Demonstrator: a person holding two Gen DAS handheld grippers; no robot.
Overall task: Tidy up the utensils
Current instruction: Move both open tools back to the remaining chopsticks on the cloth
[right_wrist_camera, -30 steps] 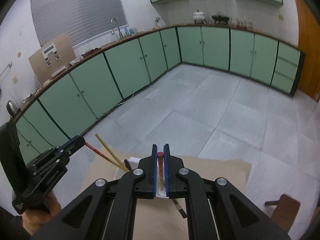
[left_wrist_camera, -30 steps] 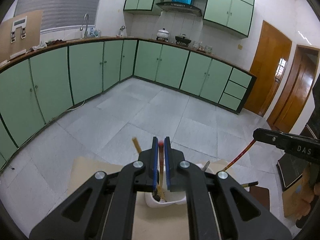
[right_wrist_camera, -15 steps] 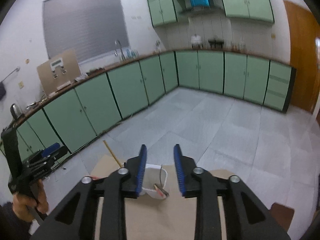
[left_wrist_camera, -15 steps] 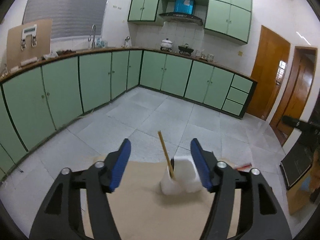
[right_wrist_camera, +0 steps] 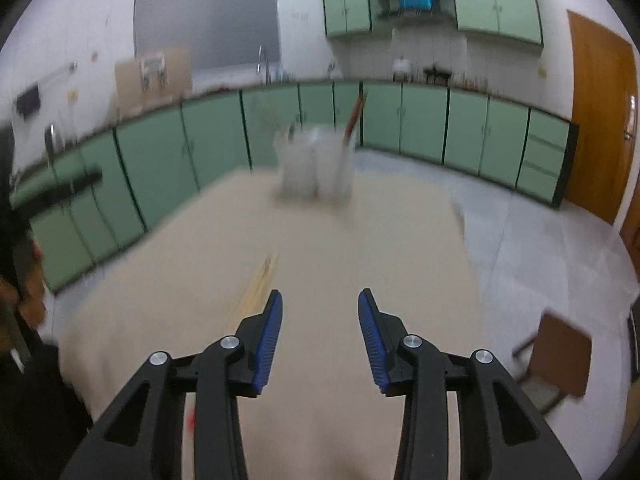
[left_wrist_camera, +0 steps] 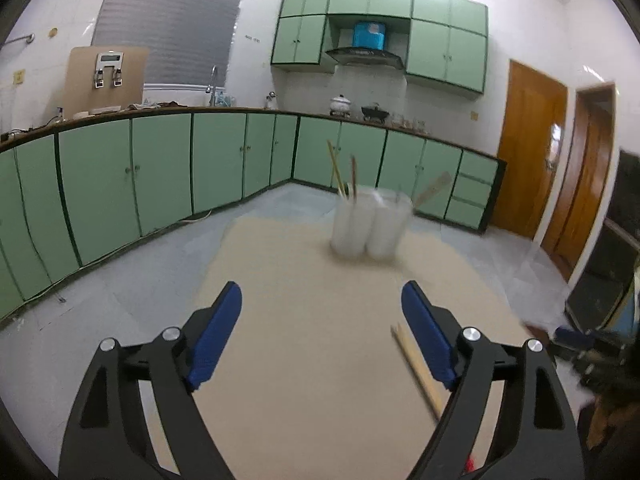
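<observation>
The left gripper (left_wrist_camera: 321, 294) hung over the tan table (left_wrist_camera: 312, 360), its jaws opening with nothing between them. The right gripper (right_wrist_camera: 320, 300), also opening and empty, pointed toward the white utensil holder (right_wrist_camera: 318, 166) far across the table, several sticks upright in it. A pair of wooden chopsticks (left_wrist_camera: 416, 368) lay just beside the left gripper's right finger.

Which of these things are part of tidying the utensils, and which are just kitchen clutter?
Part of the job:
- white utensil holder, chopsticks standing in it
- loose chopsticks lying flat on the table
- left gripper and right gripper, both opening with nothing between them

Just around:
- pot and wok on the counter
- faucet
- brown chair
</observation>
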